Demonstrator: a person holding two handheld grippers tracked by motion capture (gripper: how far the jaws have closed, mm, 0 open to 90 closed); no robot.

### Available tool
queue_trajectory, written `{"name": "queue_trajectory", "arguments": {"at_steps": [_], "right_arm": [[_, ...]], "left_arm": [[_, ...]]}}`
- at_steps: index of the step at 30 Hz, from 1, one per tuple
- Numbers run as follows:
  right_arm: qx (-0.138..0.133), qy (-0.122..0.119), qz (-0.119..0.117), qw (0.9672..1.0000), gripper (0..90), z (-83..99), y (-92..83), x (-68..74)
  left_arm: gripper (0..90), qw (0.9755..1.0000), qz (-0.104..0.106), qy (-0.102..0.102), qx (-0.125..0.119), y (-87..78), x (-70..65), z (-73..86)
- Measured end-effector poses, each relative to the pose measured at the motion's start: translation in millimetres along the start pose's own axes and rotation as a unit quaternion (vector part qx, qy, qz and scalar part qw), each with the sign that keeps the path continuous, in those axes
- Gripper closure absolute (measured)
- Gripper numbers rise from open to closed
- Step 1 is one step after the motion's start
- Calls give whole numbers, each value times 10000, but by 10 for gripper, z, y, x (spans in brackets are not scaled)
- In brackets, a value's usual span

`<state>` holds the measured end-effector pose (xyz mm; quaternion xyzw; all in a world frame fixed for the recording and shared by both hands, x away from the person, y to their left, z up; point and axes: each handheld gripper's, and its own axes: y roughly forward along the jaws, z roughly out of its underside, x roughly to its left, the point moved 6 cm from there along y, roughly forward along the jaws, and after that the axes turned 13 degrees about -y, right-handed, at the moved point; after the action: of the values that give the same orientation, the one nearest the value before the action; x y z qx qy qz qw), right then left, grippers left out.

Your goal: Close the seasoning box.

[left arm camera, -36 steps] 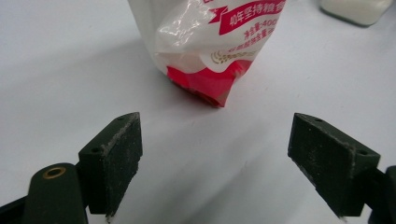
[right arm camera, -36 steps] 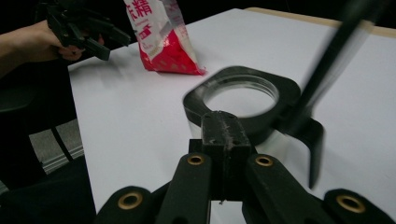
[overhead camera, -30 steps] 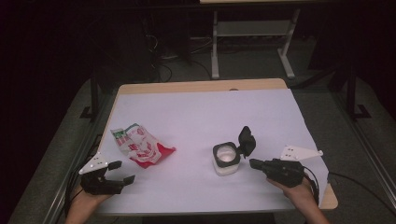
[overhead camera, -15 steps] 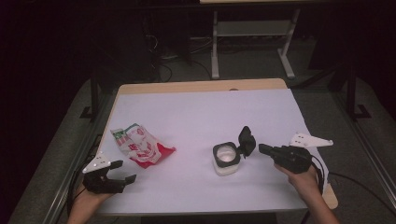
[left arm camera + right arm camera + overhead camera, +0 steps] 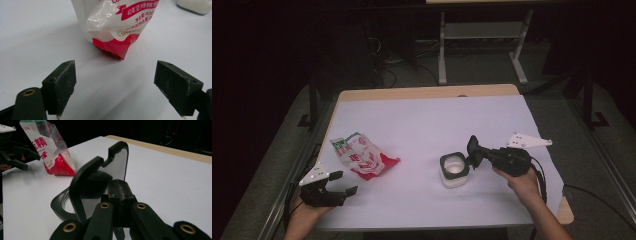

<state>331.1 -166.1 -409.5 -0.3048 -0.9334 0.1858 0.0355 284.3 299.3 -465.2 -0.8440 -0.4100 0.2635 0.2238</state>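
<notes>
At the near left corner of the white table (image 5: pixel 427 120) I am holding my left gripper (image 5: pixel 337 184) low over the surface, its jaws standing wide apart with nothing between them. In the left gripper view the bare tabletop is lying between my two black pads (image 5: pixel 61 86), and the crumpled red-and-white food bag (image 5: pixel 117 27) is lying just ahead of them, apart from both.

That bag (image 5: pixel 362 156) is resting flat on the left half of the table, its red end pointing toward the middle and its green-striped end toward the left edge.

Right of centre, a small square container (image 5: pixel 454 170) with a black rim and a pale body is sitting upright on the table. Its black hinged lid (image 5: pixel 100 177) is standing open, raised at the container's right side.

I am bringing my right gripper (image 5: pixel 475 152) in from the right, level with the container, and my jaws are closed together on the lower edge of that lid. In the right gripper view, the lid is rising just in front of the pinched pads (image 5: pixel 120 192).
</notes>
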Motion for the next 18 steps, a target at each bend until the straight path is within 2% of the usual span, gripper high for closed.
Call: {"name": "queue_trajectory", "arguments": {"at_steps": [6, 11, 14, 18], "right_arm": [[24, -102, -150, 9998, 899, -18, 96, 122], [227, -170, -416, 9987, 899, 29, 244, 263], [278, -240, -425, 9984, 899, 32, 279, 298], [218, -224, -342, 9989, 899, 17, 243, 268]], "left_arm": [[176, 10000, 50, 11, -40, -12, -11, -8], [176, 10000, 54, 17, -49, -21, 3, -8], [176, 10000, 40, 35, -68, -27, 9, -10], [176, 10000, 43, 27, -74, -29, 7, -12]]}}
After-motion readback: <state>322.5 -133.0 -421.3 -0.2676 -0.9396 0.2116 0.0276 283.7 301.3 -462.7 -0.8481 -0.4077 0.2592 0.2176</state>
